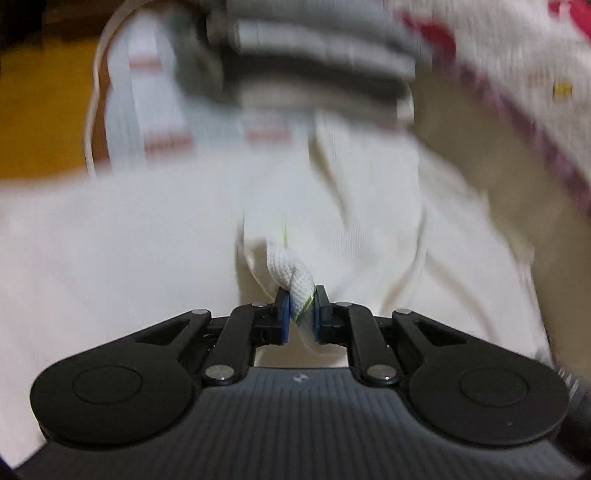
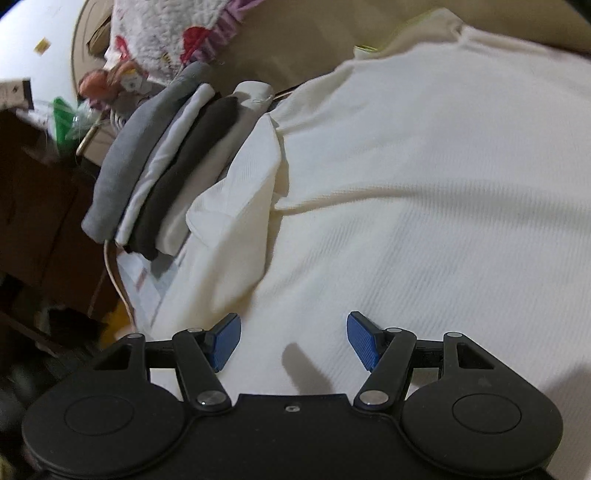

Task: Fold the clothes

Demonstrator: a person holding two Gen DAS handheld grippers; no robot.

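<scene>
A cream-white ribbed garment (image 1: 147, 240) lies spread below both grippers and fills most of the right wrist view (image 2: 424, 184). My left gripper (image 1: 301, 308) is shut on a thick ribbed edge of this garment (image 1: 291, 273), pinched between its blue pads. My right gripper (image 2: 293, 341) is open and empty, hovering just above the garment, with one sleeve or fold (image 2: 240, 206) lying ahead to its left. The left wrist view is blurred.
A stack of folded clothes in grey, white and black (image 2: 159, 166) lies past the garment's left edge, also in the left wrist view (image 1: 314, 59). A fluffy white blanket with red and purple print (image 2: 166, 33) lies behind it. Papers (image 2: 147, 280) and a cord lie under the stack.
</scene>
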